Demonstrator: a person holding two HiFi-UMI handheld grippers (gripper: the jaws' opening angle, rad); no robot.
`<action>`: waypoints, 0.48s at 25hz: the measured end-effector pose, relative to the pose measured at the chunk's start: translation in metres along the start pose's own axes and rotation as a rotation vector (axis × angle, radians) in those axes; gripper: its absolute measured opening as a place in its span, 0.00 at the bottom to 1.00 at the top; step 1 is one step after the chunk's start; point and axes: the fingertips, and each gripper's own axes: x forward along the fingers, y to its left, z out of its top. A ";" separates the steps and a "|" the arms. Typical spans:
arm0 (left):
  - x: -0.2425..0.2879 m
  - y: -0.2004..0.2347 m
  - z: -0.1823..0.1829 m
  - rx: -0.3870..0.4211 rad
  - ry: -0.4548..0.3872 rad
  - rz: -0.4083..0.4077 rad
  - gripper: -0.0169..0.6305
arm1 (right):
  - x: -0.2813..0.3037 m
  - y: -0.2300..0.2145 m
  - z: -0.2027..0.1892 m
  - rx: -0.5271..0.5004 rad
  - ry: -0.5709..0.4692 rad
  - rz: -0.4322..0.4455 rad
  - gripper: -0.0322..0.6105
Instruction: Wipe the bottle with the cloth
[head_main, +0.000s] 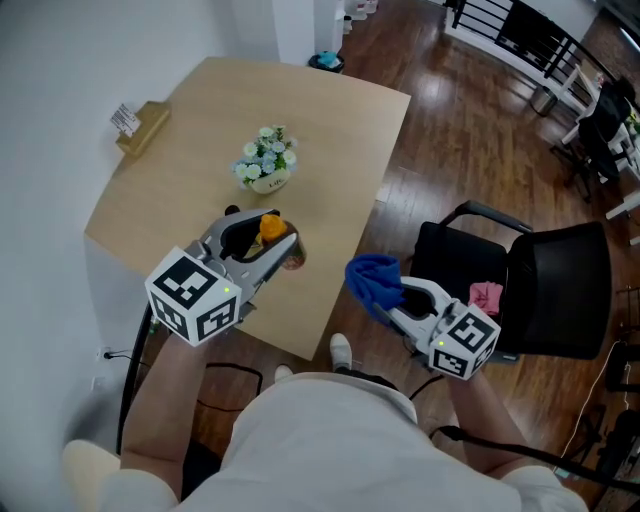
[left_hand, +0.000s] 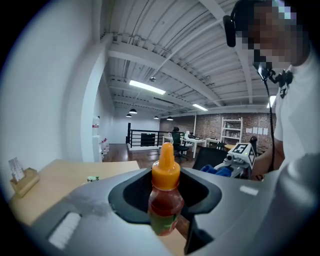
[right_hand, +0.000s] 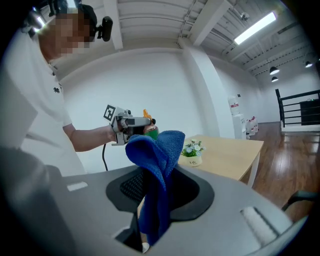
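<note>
Head view looked steeply down on a pale wooden counter (head_main: 190, 170). The left gripper (head_main: 268, 243) was held over its near edge and the right gripper (head_main: 392, 298) off its side, above the dark wood floor (head_main: 440, 130). From there the bottle (head_main: 272, 228) was little more than an orange cap between dark jaws. The cloth (head_main: 374, 282) was a blue bunch at the right gripper's tip, apart from the bottle and not touching it.

Left gripper view filled in the bottle: an orange nozzle cap, red contents and a green label. Both jaws pressed against its body, pinching it upright between them. Behind it, the right gripper showed small with the cloth in front.

Right gripper view showed that gripper's jaws closed on the lower part of the cloth. The rest rose in a folded peak and flopped over above them. Past the peak the left gripper and bottle appeared side-on, held out in the air at the end of a bare forearm.

A flower pot (head_main: 267, 162) stood near the middle of the counter, seen in the head and right gripper views. Only the head view caught a small cardboard box (head_main: 141, 126) at the far left corner. It alone also showed a black chair (head_main: 540, 290) beside the right gripper with a pink rag (head_main: 486, 296) on its seat.
</note>
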 end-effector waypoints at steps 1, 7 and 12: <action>0.007 0.004 -0.006 0.003 0.009 0.014 0.28 | -0.002 -0.003 0.000 0.006 0.000 -0.002 0.23; 0.053 0.028 -0.047 -0.003 0.062 0.089 0.28 | -0.016 -0.018 -0.007 0.029 0.019 -0.008 0.23; 0.086 0.058 -0.082 -0.023 0.084 0.174 0.28 | -0.027 -0.034 -0.014 0.051 0.045 -0.015 0.23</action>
